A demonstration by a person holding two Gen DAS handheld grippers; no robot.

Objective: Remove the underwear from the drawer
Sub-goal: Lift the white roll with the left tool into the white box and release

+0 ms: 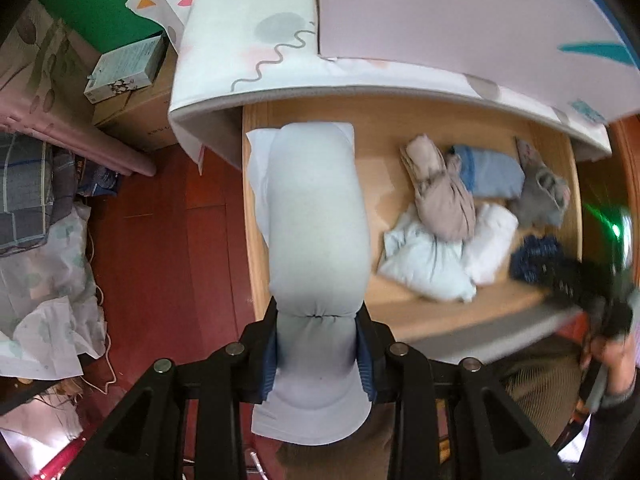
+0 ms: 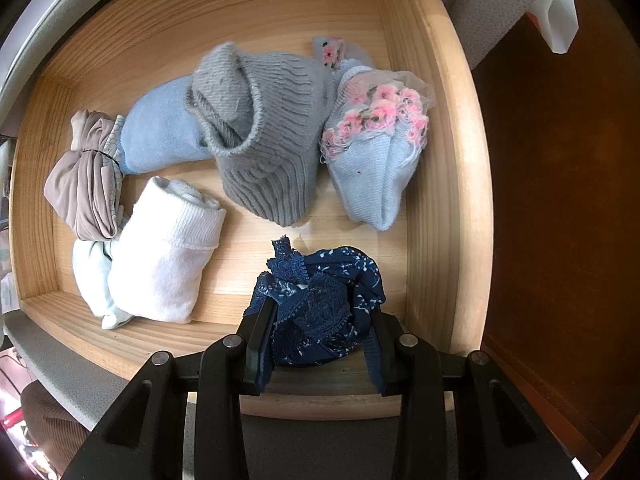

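My left gripper is shut on a pale grey-blue underwear piece, held over the left end of the open wooden drawer. My right gripper has its fingers on both sides of a dark blue lace underwear piece at the drawer's front right; it also shows blurred in the left wrist view. The drawer holds a taupe rolled piece, a pale blue piece and several rolled socks.
White socks, grey knit socks, blue socks and floral blue socks lie in the drawer. A mattress with patterned sheet overhangs it. Red floor, boxes and bedding piles are left.
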